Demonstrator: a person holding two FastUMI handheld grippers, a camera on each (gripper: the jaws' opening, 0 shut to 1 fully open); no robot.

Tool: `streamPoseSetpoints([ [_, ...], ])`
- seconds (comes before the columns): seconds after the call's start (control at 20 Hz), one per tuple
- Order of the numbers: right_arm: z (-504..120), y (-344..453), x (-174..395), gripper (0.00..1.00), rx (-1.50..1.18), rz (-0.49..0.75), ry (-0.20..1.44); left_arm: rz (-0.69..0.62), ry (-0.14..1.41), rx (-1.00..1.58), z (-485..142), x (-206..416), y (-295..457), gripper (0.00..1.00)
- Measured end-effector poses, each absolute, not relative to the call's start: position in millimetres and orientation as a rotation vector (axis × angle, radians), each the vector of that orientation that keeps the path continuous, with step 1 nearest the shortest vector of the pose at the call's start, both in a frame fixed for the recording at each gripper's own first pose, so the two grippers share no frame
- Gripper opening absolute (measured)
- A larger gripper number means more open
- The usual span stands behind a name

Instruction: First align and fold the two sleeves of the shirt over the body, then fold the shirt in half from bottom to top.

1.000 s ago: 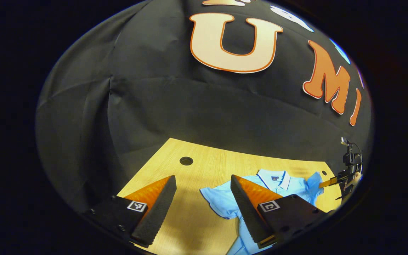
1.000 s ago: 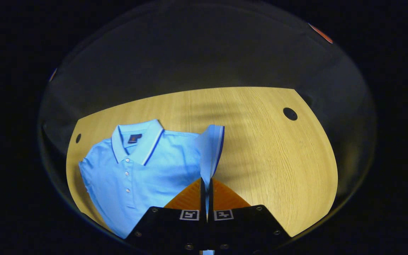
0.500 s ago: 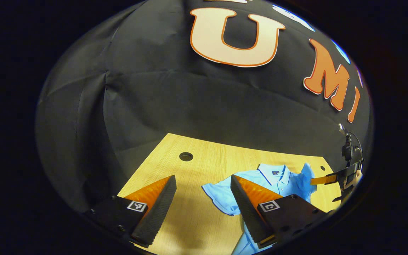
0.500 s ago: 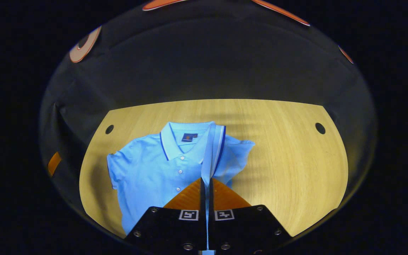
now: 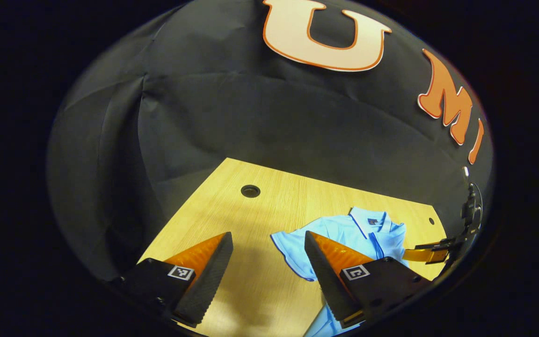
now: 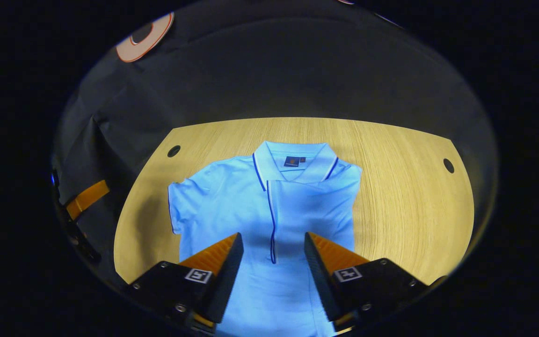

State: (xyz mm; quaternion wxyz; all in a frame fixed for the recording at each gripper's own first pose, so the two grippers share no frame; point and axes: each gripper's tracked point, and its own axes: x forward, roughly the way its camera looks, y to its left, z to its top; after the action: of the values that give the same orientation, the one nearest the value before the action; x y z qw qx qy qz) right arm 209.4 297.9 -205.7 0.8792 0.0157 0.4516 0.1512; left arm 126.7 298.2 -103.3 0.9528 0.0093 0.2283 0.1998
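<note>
I have the desk (image 6: 400, 187) spread across the middle of the right gripper view, and the shirt (image 6: 232, 196) lies flat on it at frame centre, collar toward the top. One sleeve is already folded over the body, its trimmed edge running down the middle; the other sleeve (image 6: 180, 206) is spread out at centre left.

My judgement: the step in hand is that second sleeve. To do it well I would pinch it near the cuff, lift only enough to clear the cloth, and lay its edge alongside the trimmed edge so both sleeves meet evenly without dragging the body.

The right claw (image 6: 269, 255) is spread, holding nothing, just over the shirt's lower middle. In the left gripper view the left claw (image 5: 267, 262) is also spread and empty, with the loose sleeve just beside its right-hand finger at lower centre, over bare desk.
</note>
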Motion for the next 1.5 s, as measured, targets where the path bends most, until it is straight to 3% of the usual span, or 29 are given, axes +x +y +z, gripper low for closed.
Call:
streamPoseSetpoints([
  [0.05,-205.2,286.6,209.6,0.98,0.04,0.275,0.931,0.406,0.48,0.003,-111.7,133.0,296.0,0.99],
  [0.1,-202.8,276.2,208.4,1.0,0.045,0.245,0.919,0.408,0.499,-0.009,-119.8,138.3,294.8,0.99],
  [0.85,-220.6,197.8,158.2,0.99,0.136,0.128,0.983,0.472,0.867,-0.097,-248.8,182.9,296.0,0.98],
  [1.3,-215.6,183.9,150.6,0.99,0.169,0.123,0.985,0.541,0.941,0.06,-255.2,178.7,307.5,0.96],
  [1.5,-212.3,183.8,147.4,0.99,0.19,0.132,0.983,0.587,0.887,0.053,-255.2,182.4,306.9,0.97],
])
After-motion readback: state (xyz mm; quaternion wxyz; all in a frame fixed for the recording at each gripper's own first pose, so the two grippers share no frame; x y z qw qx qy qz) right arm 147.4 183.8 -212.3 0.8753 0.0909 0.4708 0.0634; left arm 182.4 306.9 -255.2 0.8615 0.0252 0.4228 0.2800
